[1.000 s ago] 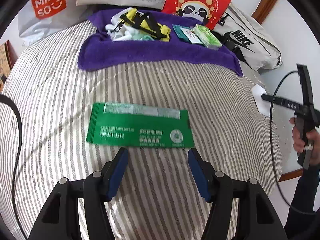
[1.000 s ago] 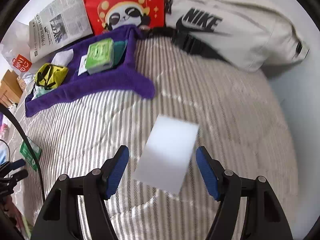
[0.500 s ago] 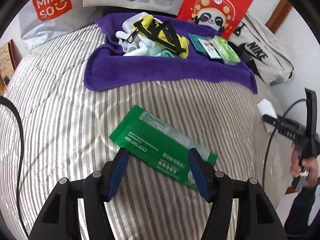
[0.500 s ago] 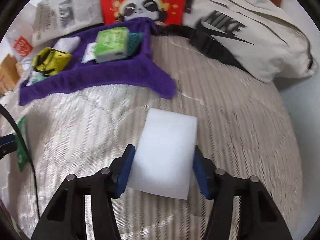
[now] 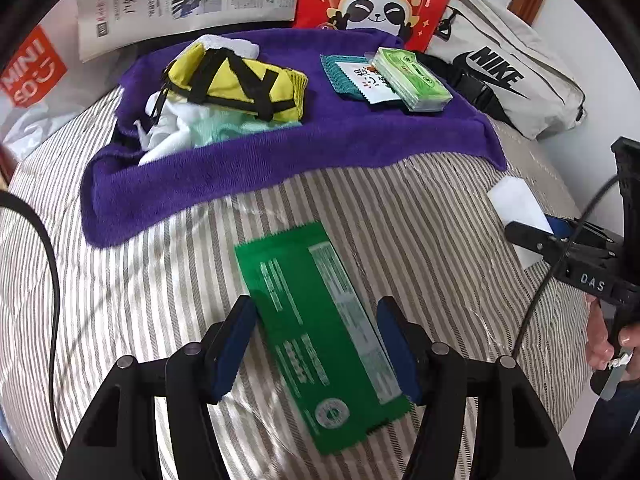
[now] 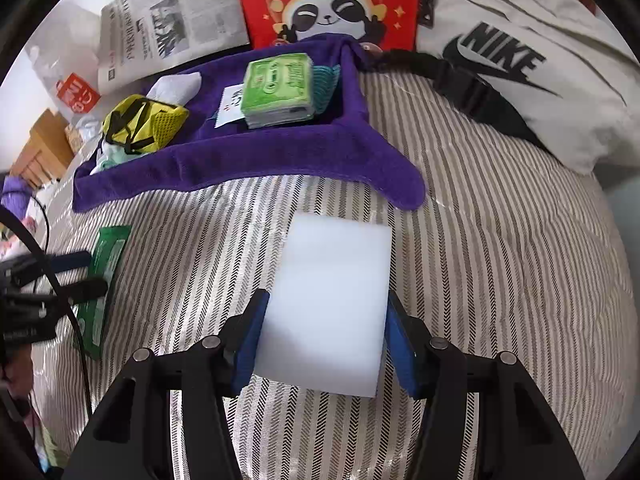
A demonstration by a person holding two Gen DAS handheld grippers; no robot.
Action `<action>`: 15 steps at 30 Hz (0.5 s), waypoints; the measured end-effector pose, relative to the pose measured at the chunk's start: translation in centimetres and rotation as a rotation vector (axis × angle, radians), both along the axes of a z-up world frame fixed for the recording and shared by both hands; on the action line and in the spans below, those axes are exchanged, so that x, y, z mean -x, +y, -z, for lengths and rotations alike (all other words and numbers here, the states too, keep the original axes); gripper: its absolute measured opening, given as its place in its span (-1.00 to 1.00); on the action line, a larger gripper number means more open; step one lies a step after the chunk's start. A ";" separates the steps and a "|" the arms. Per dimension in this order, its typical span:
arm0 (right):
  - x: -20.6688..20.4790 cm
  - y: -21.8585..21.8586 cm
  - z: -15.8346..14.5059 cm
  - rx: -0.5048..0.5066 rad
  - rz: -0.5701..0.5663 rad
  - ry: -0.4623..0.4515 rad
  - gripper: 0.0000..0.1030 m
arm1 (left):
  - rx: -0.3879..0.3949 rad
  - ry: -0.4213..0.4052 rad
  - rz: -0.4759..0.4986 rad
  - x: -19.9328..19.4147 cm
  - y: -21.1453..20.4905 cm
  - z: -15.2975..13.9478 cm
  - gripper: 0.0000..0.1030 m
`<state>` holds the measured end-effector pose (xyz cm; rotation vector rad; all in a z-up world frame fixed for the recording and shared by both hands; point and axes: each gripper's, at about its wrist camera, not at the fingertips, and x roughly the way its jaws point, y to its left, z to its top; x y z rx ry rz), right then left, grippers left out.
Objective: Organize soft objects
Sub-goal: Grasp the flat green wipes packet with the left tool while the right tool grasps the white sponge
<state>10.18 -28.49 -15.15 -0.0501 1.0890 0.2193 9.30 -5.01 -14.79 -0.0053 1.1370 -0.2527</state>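
Partly done: pouch point(image 5: 240, 88) and tissue packs point(image 5: 412, 80) sit on purple towel point(image 5: 240, 168). Left gripper point(image 5: 316, 344) fingers apart astride green packet point(image 5: 316, 332) on bed; right gripper point(image 6: 324, 340) clamped on white sponge point(image 6: 332, 300), both left to move.

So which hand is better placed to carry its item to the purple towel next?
Right. Its tool already has both pads against the white sponge, just below the purple towel. The left tool only straddles the green packet, gaps showing.
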 end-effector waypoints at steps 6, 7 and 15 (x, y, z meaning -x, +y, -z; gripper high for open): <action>-0.1 -0.8 0.4 -0.025 0.019 0.000 0.08 | -0.143 -0.055 0.023 1.1 -2.5 0.7 0.45; 0.0 -1.0 0.3 -0.023 0.020 0.001 0.08 | -0.156 -0.062 0.012 1.0 -2.7 0.8 0.49; -0.2 -0.9 0.3 -0.045 0.040 0.006 0.09 | -0.146 -0.105 0.031 1.6 -2.3 0.5 0.09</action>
